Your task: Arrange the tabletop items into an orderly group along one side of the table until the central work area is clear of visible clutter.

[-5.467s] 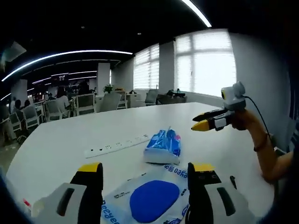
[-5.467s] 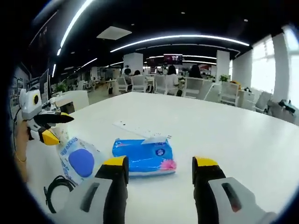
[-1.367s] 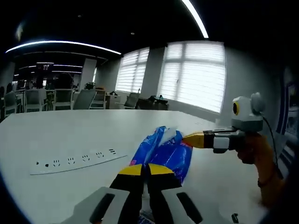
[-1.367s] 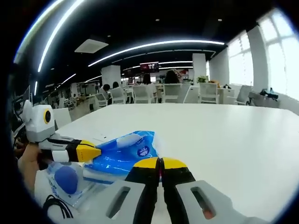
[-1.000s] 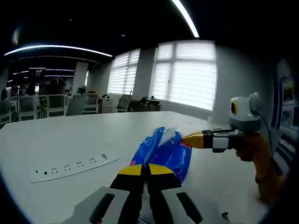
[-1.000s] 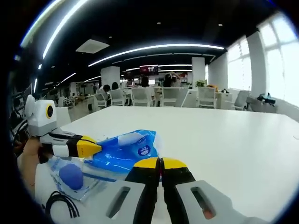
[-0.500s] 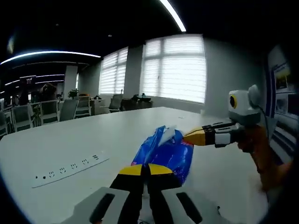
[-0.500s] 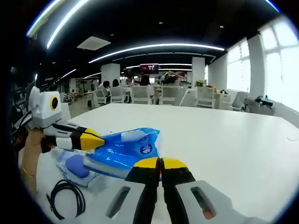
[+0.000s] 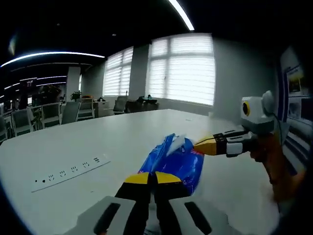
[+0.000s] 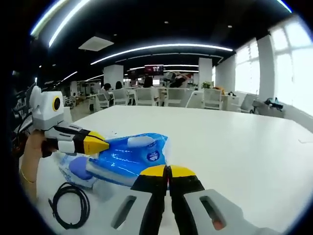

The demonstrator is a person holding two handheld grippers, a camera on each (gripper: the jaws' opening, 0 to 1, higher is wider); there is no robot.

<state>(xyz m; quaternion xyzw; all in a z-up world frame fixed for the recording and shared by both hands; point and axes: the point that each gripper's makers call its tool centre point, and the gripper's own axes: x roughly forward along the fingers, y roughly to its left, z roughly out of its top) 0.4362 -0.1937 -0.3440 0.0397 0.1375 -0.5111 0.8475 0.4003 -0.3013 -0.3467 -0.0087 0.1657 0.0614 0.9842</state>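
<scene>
A: Where is the blue tissue pack [image 9: 172,161] now?

B: It is in the lower middle of the left gripper view, above the white desk [image 9: 73,142]. Both tongs are closed on it. The left tongs [image 9: 152,179] pinch its near end, and the right tongs [image 9: 199,145] grip the far end from the right of the frame.

A: And in the right gripper view?

B: The right tongs [image 10: 167,171] are at the bottom centre, pinching the pack's edge. The left tongs [image 10: 101,144] hold its left end. At lower left, a wipes packet [image 10: 76,169] lies partly hidden behind the pack, beside a coiled black cable [image 10: 68,204]. A white power strip [image 9: 68,173] lies left in the left gripper view.
</scene>
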